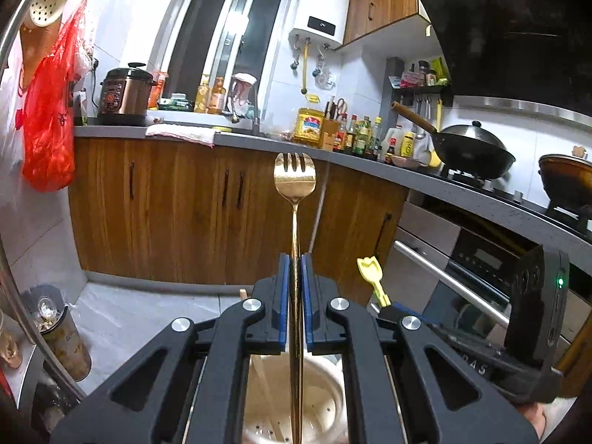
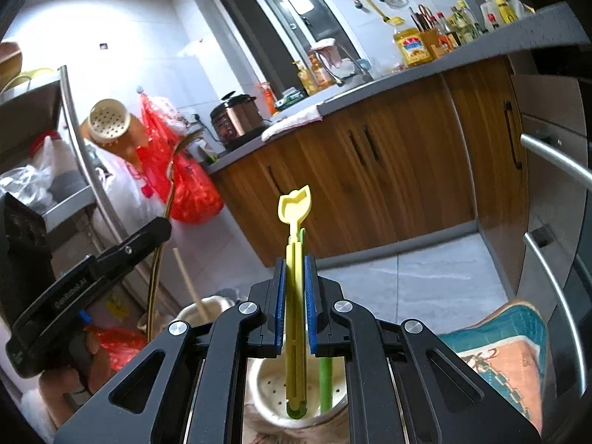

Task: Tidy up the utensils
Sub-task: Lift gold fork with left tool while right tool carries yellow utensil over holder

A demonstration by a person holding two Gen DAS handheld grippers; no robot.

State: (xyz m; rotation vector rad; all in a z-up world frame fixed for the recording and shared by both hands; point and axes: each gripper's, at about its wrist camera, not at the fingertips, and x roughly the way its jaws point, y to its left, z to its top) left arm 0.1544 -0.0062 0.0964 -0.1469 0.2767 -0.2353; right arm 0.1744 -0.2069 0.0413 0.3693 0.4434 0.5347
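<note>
My left gripper [image 1: 295, 259] is shut on the thin handle of a gold spork [image 1: 294, 175], which stands upright with its tines at the top. Below it sits a cream perforated utensil holder [image 1: 325, 403] with a pale chopstick inside. My right gripper [image 2: 295, 262] is shut on a yellow plastic utensil [image 2: 295, 207] with a tulip-shaped head, a green piece nested behind it. Its lower end hangs over the same cream holder [image 2: 270, 388]. In the right wrist view the left gripper [image 2: 157, 227] is at the left, carrying the gold spork [image 2: 174, 170]. The yellow utensil [image 1: 372, 272] also shows at the right of the left wrist view.
Wooden cabinets [image 1: 177, 207] under a grey counter [image 1: 259, 140] fill the background, with a pressure cooker [image 1: 124, 92], bottles and a wok [image 1: 473, 151]. A red plastic bag [image 1: 48, 129] hangs on the left wall. Oven handles [image 2: 555, 288] run along the right. A patterned cushion [image 2: 507, 347] lies at lower right.
</note>
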